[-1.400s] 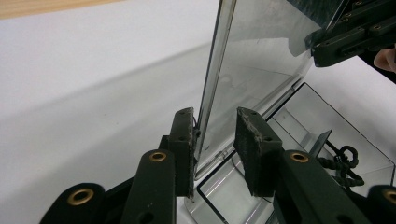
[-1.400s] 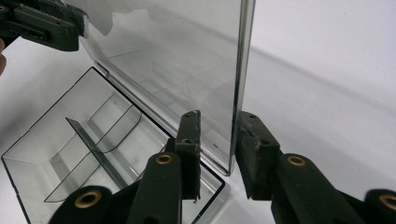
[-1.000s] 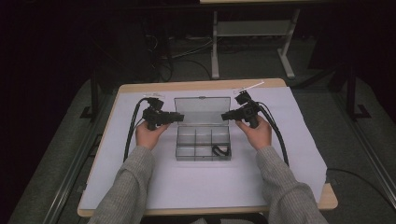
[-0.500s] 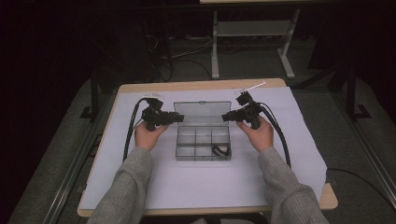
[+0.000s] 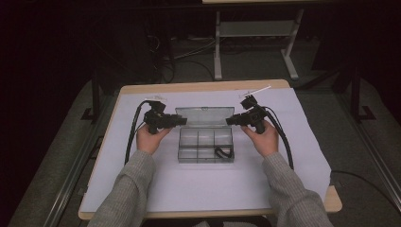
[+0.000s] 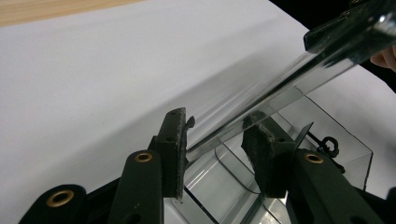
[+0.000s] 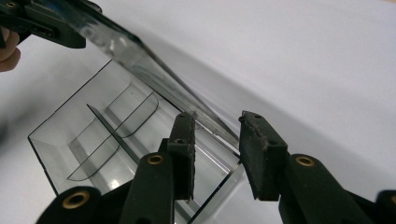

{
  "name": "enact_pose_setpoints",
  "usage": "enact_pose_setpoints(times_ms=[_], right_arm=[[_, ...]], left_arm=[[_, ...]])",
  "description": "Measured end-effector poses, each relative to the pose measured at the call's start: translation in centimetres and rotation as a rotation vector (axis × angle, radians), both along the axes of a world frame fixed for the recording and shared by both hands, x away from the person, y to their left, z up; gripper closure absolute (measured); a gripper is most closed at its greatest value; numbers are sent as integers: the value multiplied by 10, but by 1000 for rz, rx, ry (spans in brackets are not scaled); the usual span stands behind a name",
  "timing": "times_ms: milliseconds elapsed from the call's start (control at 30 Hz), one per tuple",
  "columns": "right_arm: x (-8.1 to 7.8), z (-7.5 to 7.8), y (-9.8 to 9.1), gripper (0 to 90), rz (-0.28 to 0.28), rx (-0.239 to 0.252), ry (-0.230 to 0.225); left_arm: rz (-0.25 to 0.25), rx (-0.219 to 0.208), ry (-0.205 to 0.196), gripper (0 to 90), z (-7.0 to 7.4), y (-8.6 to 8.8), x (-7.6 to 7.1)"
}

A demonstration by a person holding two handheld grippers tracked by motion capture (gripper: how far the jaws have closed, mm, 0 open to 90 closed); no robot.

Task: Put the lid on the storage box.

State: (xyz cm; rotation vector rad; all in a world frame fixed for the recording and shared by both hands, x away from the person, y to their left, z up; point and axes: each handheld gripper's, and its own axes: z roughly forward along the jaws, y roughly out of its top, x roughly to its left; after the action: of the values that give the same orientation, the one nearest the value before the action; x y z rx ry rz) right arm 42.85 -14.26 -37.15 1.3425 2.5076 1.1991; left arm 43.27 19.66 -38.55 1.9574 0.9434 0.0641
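Both sets of jaws stand apart astride the raised lid (image 5: 204, 116) of the clear compartment box (image 5: 206, 145), left gripper (image 6: 219, 147) having just been opening, right gripper (image 7: 217, 140) unclamped. Box sits mid-desk (image 5: 302, 142) on white sheet. Step: lid handling, apparently releasing; next probably calls for backing both off without snagging.

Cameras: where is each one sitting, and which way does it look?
High view: above the person's side, looking forward and down at the table and clear box; both sleeves, the left tool and the right tool show.
Left gripper view: rides on the left tool, looking along its jaws at the box's raised lid.
Right gripper view: rides on the right tool, looking across the lid toward the other tool.
Both gripper views share the lid's edge between open jaws.
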Motion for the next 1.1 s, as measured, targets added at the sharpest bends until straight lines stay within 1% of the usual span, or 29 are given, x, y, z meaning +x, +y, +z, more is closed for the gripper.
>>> enact_pose_setpoints(times_ms=[300,400,467,533,600,633,733,867,1000,1033,1100], right_arm=[[-7,5,-3,662,-5,-15,-4],[-10,7,-4,672,-4,-28,-6],[-12,8,-5,687,-9,-33,-11],[-14,9,-5,719,-13,-37,-12],[-18,9,-6,737,-17,-33,-28],[-19,9,-6,752,-18,-33,-29],[-22,5,-6,780,-12,-34,-7],[-26,5,-5,848,-4,-36,-7],[-31,8,0,889,-10,-53,-19],[-33,9,1,892,-8,-64,-31],[-36,10,3,894,-10,-64,-43]], left_arm=[[-7,11,-6,592,0,0,-2],[-13,17,-12,587,1,-1,-3],[-6,15,-12,585,1,-2,-5],[-9,22,-16,584,1,-3,-5],[-11,27,-19,581,1,-2,-6],[-11,29,-20,580,1,-2,-6],[-12,31,-19,577,1,-2,-6],[-11,30,-19,570,1,-2,-7],[-10,32,-18,567,1,-2,-9],[-13,33,-18,566,2,-2,-9],[-15,36,-19,564,1,-1,-10]])
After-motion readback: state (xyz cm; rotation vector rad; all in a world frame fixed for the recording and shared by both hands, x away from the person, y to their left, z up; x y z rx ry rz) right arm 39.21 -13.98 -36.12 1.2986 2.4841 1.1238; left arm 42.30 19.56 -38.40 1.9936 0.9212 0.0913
